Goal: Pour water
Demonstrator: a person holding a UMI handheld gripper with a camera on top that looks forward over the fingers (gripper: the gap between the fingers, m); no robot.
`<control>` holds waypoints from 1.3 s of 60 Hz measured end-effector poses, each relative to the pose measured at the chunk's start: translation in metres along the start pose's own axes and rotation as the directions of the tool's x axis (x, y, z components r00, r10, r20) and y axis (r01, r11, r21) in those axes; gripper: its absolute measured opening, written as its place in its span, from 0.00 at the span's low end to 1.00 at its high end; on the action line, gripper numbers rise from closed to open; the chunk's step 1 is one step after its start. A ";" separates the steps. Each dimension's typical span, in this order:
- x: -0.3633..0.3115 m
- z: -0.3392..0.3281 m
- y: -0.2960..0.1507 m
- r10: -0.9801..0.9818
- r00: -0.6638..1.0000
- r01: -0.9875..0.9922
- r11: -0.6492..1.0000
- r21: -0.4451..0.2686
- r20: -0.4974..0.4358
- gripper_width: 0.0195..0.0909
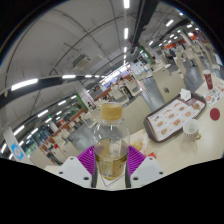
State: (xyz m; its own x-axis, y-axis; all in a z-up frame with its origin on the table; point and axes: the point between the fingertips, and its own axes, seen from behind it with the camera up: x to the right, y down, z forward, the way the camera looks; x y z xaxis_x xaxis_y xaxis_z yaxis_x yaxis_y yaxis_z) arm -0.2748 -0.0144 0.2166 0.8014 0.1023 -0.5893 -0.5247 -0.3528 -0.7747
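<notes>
Big bright hall all around, long lights on the ceiling (70, 77). White counter (165, 160) down low, off past the tool's right side. On that counter, a tray (178, 120) with little pictures on it, well apart from the tool. Just beside the tray, something small and white, maybe a cup (190, 136) — too small to tell.

Right in the middle, close up, a clear bottle (110, 145). Standing straight up, not tipped. Yellowish water or drink filling the low part. Cap or neck on top, hard to make out.

Smallest of all, the tool (110, 165) at the bottom, with purple pads (88, 158) on its two fingers. Pads pressed on both sides of the bottle — pinching it, by the look of it. Bottle seems lifted up, with the counter lower down.

No pouring yet, probably. Still upright, so most of the job left to do.

What could go wrong: smooth round bottle, so could slip or turn in the pads when tipped. Tipped too fast, could splash past the cup. If the cap is still on, nothing comes out at all. Cup far off to the side, so easy to miss.
</notes>
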 end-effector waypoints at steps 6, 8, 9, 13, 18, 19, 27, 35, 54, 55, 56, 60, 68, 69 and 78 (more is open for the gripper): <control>0.010 0.020 -0.044 0.292 0.951 -0.294 0.956 0.000 0.103 0.25; 0.018 0.026 -0.057 0.403 0.905 -0.406 0.914 -0.011 0.134 0.25; 0.024 0.029 -0.064 0.458 0.876 -0.461 0.887 -0.017 0.148 0.25; 0.042 0.037 -0.087 0.656 0.729 -0.661 0.749 -0.050 0.196 0.25; 0.080 0.051 -0.098 0.822 0.535 -0.827 0.557 -0.076 0.196 0.25; 0.088 0.054 -0.099 0.846 0.496 -0.852 0.517 -0.079 0.196 0.25; 0.132 0.072 -0.094 0.963 0.181 -0.968 0.211 -0.136 0.200 0.25; 0.164 0.085 -0.074 0.988 0.006 -0.988 0.029 -0.150 0.155 0.25; 0.149 0.074 -0.077 0.952 0.295 -0.932 0.306 -0.193 0.086 0.25; 0.147 0.072 -0.081 0.939 0.332 -0.919 0.344 -0.194 0.091 0.25; 0.146 0.069 -0.087 0.925 0.366 -0.904 0.380 -0.197 0.104 0.25; 0.141 0.061 -0.110 0.835 0.536 -0.817 0.550 -0.174 0.125 0.25; 0.152 0.034 -0.175 0.470 0.874 -0.470 0.882 -0.031 0.127 0.25; 0.154 0.032 -0.182 0.410 0.904 -0.412 0.911 -0.009 0.120 0.25; 0.193 0.002 -0.238 -0.094 0.995 0.098 0.989 0.107 -0.042 0.25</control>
State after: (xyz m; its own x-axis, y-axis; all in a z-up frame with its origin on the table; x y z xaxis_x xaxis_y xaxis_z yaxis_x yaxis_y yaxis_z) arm 0.0041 0.0906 0.2867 0.8586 0.0964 -0.5035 -0.4710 -0.2393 -0.8490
